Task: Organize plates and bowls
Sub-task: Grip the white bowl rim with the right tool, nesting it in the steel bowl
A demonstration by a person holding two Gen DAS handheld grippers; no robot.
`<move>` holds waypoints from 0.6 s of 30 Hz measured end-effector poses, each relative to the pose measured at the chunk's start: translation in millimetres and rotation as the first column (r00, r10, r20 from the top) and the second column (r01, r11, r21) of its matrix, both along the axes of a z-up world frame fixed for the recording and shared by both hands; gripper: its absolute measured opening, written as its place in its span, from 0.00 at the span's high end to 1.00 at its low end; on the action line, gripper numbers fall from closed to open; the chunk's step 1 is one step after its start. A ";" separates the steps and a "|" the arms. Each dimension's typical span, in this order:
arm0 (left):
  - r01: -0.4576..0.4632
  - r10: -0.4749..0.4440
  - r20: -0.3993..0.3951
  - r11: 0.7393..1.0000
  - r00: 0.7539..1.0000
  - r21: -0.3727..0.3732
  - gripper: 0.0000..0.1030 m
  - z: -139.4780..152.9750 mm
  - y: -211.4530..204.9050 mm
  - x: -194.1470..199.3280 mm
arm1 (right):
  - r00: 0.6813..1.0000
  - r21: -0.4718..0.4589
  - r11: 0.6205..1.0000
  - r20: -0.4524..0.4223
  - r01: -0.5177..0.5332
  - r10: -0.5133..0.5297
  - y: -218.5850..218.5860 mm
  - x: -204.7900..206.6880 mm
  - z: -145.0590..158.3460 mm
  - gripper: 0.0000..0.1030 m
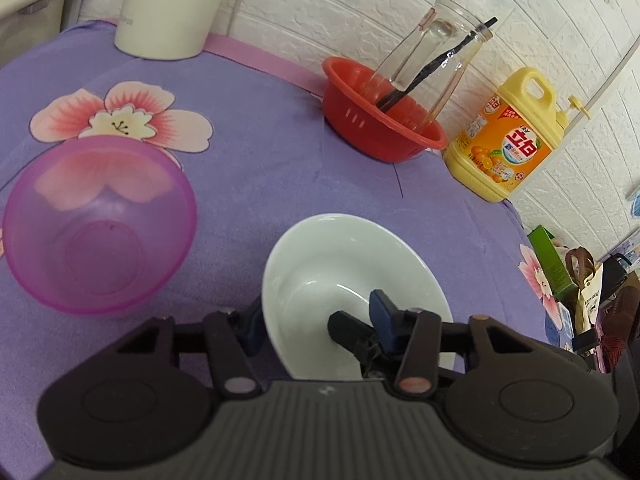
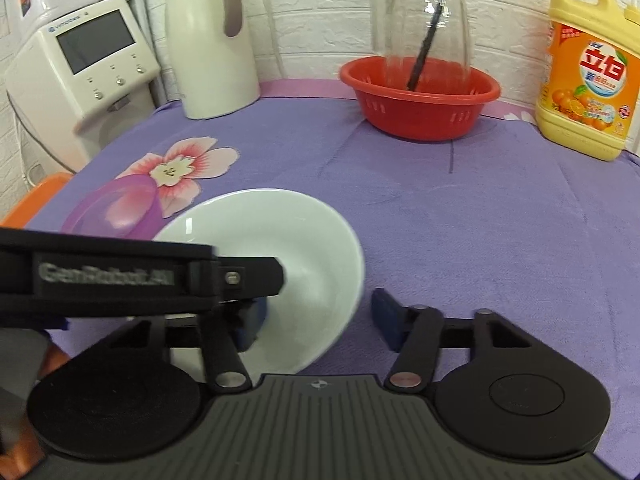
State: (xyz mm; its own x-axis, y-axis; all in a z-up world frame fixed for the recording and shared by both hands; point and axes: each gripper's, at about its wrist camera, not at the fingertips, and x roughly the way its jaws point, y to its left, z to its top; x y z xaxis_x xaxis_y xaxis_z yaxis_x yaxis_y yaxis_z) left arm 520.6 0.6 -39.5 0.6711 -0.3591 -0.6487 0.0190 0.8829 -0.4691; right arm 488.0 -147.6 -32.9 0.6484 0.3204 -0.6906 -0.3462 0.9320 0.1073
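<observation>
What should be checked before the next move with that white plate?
1. White plate between the fingers of the left hand-held gripper: ok, one finger sits inside the rim and one outside.
2. Firm hold on the plate: cannot tell, since the jaws stand wide apart.
3. Right hand-held gripper out of the way: not ok. It crowds the same plate, and one finger is hidden behind it.
4. Purple bowl upright, empty and apart from the plate: ok.
5. Red basket free to take dishes: not ok, a glass jar stands in it.
</observation>
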 end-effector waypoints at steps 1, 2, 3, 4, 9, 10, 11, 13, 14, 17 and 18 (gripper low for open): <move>0.000 0.000 -0.011 1.000 1.000 0.003 0.55 0.7 0.1 -1.5 | 1.000 0.002 1.000 -0.005 -0.010 0.010 2.7 -1.7 1.5 0.32; 0.004 -0.004 -0.014 1.000 1.000 0.000 0.55 0.9 0.8 -3.2 | 1.000 -0.003 1.000 -0.013 -0.012 0.012 4.5 -3.5 2.5 0.31; 0.010 -0.010 -0.022 1.000 1.000 -0.008 0.57 0.4 2.1 -5.9 | 1.000 0.001 1.000 -0.022 -0.015 0.015 4.6 -5.0 2.7 0.31; 0.012 -0.012 -0.029 1.000 1.000 -0.014 0.59 0.7 2.6 -9.3 | 0.999 0.005 1.000 -0.028 -0.015 0.015 3.8 -7.8 2.9 0.31; 0.025 -0.025 -0.020 1.000 1.000 0.012 0.64 14.4 -2.8 -36.0 | 0.999 0.012 1.000 -0.043 -0.018 0.018 3.9 -29.9 9.6 0.31; 0.029 -0.029 -0.013 1.000 0.999 0.009 0.65 18.2 -3.5 -42.1 | 0.999 0.014 1.000 -0.041 -0.017 0.017 2.9 -35.6 13.0 0.31; 0.034 -0.034 -0.005 0.999 0.999 0.008 0.65 23.0 -4.5 -49.9 | 0.999 0.015 1.000 -0.035 -0.016 0.016 1.6 -41.9 16.8 0.31; 0.044 -0.044 0.010 0.999 0.999 0.004 0.65 32.6 -6.8 -65.8 | 1.000 0.012 1.000 -0.021 -0.014 0.015 -0.6 -56.3 26.0 0.30; 0.051 -0.051 0.019 0.999 0.999 0.003 0.65 37.8 -8.2 -75.3 | 1.000 0.012 1.000 -0.014 -0.012 0.012 -2.7 -64.7 30.7 0.30; 0.070 -0.070 0.042 0.998 0.997 -0.003 0.65 51.9 -12.8 -108.6 | 1.000 0.010 1.000 0.008 -0.009 0.009 -8.7 -93.5 45.2 0.30; 0.078 -0.078 0.051 0.997 0.996 -0.005 0.66 55.9 -15.0 -121.2 | 1.000 0.009 1.000 0.012 -0.009 0.009 -11.1 -103.3 49.3 0.30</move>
State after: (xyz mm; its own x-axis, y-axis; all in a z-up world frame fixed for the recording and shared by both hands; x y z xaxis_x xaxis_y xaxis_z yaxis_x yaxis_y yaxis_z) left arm 399.4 -14.4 16.4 0.6726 -0.4161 -0.6119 0.1112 0.8744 -0.4723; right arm 384.7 -158.8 16.4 0.6541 0.3325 -0.6794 -0.3556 0.9279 0.1118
